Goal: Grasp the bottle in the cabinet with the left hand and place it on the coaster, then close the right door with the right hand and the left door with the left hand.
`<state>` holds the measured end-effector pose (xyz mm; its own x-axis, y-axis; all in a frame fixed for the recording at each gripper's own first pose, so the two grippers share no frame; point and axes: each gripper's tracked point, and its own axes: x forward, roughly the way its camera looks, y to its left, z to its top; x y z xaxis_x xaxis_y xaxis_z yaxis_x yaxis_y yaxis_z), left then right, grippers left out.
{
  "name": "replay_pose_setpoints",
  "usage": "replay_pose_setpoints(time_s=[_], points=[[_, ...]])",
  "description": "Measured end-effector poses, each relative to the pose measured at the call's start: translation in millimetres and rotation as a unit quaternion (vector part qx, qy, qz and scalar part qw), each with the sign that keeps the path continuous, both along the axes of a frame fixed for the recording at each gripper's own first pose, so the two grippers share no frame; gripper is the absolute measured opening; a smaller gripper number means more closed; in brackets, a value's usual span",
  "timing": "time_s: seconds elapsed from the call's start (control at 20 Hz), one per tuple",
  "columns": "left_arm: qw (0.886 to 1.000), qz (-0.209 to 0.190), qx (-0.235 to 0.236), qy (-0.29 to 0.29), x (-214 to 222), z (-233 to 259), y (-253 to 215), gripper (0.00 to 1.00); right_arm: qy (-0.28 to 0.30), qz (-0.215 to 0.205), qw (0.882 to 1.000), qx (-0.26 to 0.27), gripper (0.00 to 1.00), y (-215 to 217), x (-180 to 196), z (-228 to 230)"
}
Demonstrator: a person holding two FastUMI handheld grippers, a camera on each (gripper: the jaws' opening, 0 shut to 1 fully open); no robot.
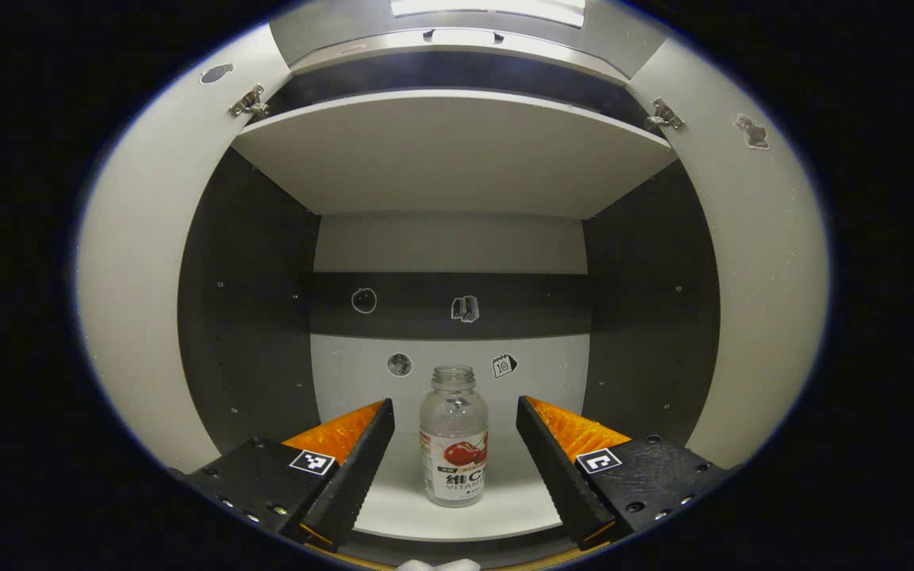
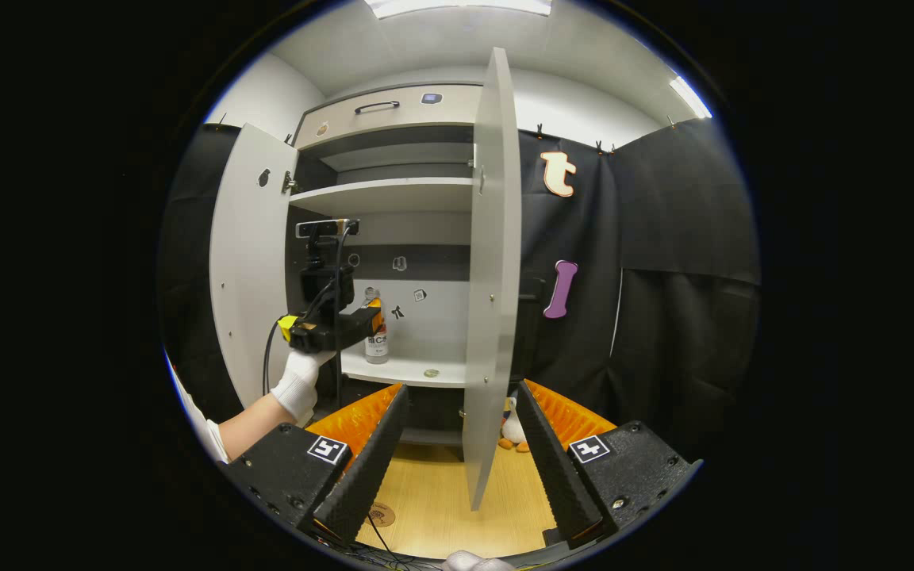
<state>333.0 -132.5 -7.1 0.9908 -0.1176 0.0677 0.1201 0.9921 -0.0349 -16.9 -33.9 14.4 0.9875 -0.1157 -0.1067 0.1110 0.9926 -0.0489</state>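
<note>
Facing clear, capless plastic bottle with red-fruit label (image 1: 454, 434), upright on pale cabinet shelf (image 1: 393, 507), dead ahead at 12 o'clock of left tool (image 1: 454, 444); fingers wide, flanking, not touching. Right tool (image 2: 461, 452) wide, empty.

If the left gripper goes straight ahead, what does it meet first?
Probably the bottle: it stands centred between the open left gripper's fingers, before the cabinet's back wall.
</note>
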Motion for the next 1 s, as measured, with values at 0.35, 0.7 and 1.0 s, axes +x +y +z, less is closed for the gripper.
replay_pose_setpoints(time_s=[0.35, 0.7, 1.0], points=[[0.999, 0.012, 0.019, 0.031, 47, -31, -6, 0.94, 0.014, -0.012, 1.000, 0.007, 0.84, -13, -4, -8], [0.997, 0.017, 0.011, 0.069, 61, -49, -8, 0.77, 0.016, -0.027, 0.999, 0.013, 0.84, -26, -9, -11], [0.999, 0.010, -0.004, 0.053, 51, -27, 1, 0.75, 0.013, -0.027, 0.999, 0.018, 0.84, -28, -13, -13]])
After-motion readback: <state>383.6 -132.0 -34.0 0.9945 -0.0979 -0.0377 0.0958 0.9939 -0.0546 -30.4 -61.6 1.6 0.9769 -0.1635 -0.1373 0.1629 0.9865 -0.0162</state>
